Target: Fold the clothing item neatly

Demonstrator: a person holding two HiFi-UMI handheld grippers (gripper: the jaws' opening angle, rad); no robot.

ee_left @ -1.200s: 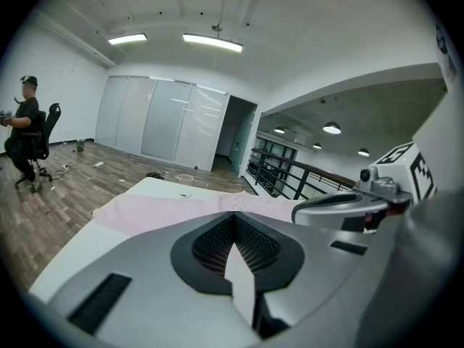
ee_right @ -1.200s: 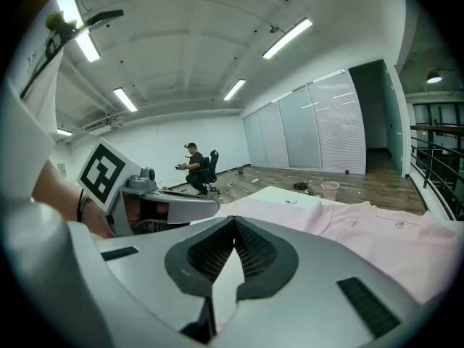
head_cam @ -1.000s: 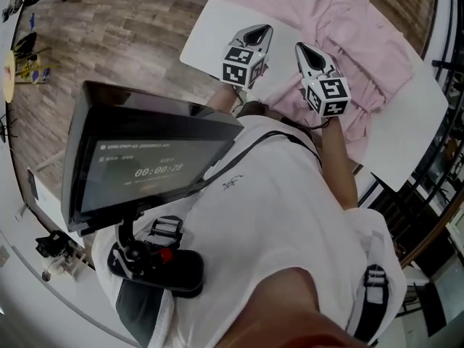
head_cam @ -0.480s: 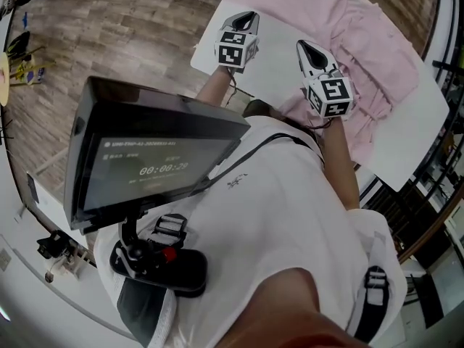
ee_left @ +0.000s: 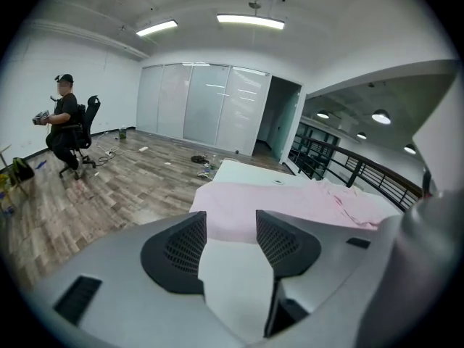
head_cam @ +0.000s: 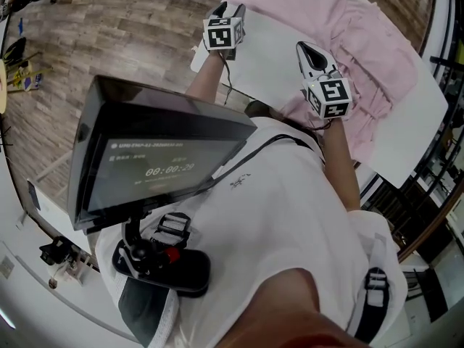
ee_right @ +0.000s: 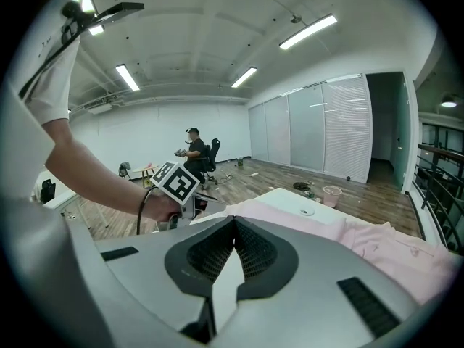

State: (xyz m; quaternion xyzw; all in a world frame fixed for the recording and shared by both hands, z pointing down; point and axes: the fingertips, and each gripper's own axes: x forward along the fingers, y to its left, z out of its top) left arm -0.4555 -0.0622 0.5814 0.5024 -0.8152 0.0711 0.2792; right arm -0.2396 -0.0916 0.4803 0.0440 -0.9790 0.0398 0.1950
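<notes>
A pink garment lies on a white table, flat at the far left and bunched at the right. My left gripper hovers at the table's left edge, just short of the garment's flat near hem. Its jaws have just been opening and stand open, with only bare table between them. My right gripper is shut over bare table, beside the bunched cloth, and I see nothing held in it. The right gripper view shows the left gripper's marker cube and the garment.
A dark screen rig hangs on the person's chest and hides the near table edge. Wooden floor lies left of the table, and black railings stand to the right. A person sits on a chair far off.
My left gripper has moved away from the right one, up and left to the table's left edge, and its jaws have gone from shut to open. The right gripper has hardly moved.
</notes>
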